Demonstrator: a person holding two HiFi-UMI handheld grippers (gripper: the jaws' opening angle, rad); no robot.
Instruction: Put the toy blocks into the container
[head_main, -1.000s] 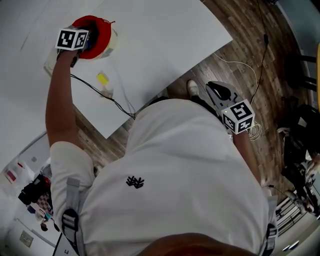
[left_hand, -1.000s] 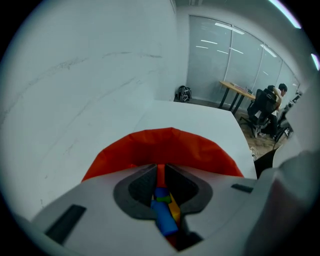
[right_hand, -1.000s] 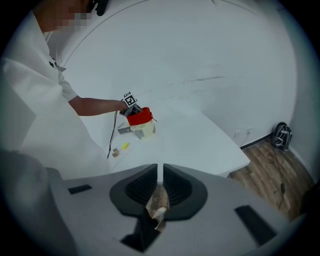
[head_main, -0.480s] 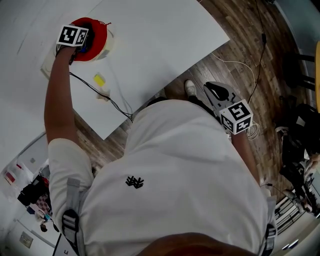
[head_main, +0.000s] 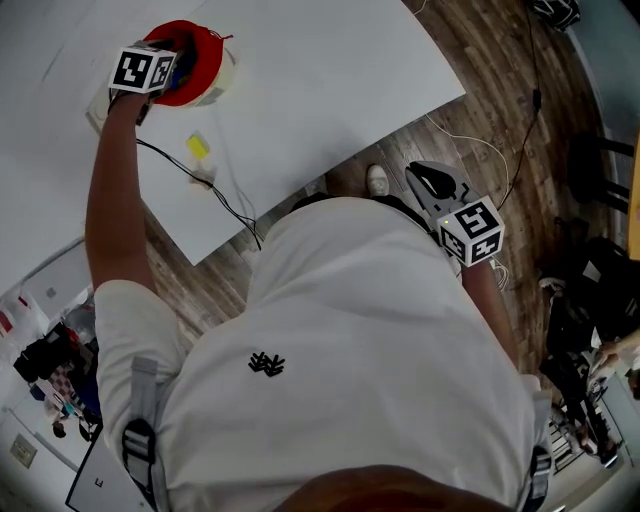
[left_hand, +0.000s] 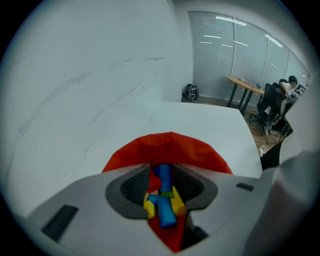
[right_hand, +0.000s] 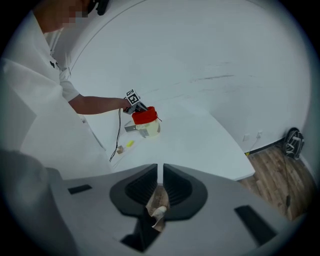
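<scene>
1. White tabletop (head_main: 330, 90): red container (head_main: 200, 55) w/ toy blocks (left_hand: 164, 202) inside.
2. Left gripper (left_hand: 162, 184) fingers just been opening, released, nothing between; I'd lift straight up.
3. Right gripper (right_hand: 159, 187) fingers clenched, empty; yellow block (head_main: 198, 147) nxt.

The container (head_main: 200, 60) stands on the table (head_main: 320, 80) towards its far left corner, with the toy blocks (left_hand: 162, 202) heaped inside it and the left gripper (head_main: 160, 82) directly above its opening. One loose block (head_main: 198, 147) lies on the table just nearer the person, beside a cable (head_main: 215, 195) (which runs off the near edge). The right gripper (head_main: 440, 185) hangs off the table, over the floor (head_main: 500, 100), well apart from the container.
</scene>
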